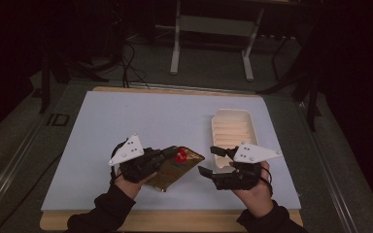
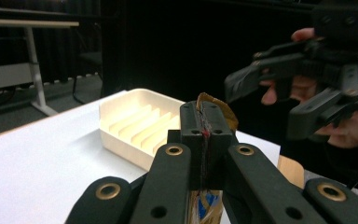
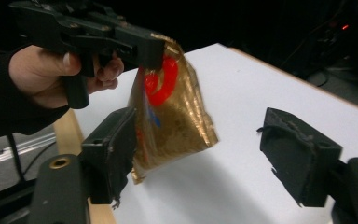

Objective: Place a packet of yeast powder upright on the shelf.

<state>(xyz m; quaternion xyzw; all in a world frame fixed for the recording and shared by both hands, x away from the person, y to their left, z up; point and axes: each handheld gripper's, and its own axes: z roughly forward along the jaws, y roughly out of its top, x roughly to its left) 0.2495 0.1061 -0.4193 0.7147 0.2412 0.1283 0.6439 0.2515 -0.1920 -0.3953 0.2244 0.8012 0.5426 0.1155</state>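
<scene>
Left tongs (image 1: 169, 154) pinch gold packet (image 1: 184, 167) aloft; right tongs (image 1: 211, 161) spread wide.

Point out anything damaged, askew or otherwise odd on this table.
The inner face of the right gripper fingers looks torn and frayed at the edges. The gold packet hangs tilted off the white table, pinched at one edge by the left gripper. The cream tray sits flat, nothing spilled.
</scene>
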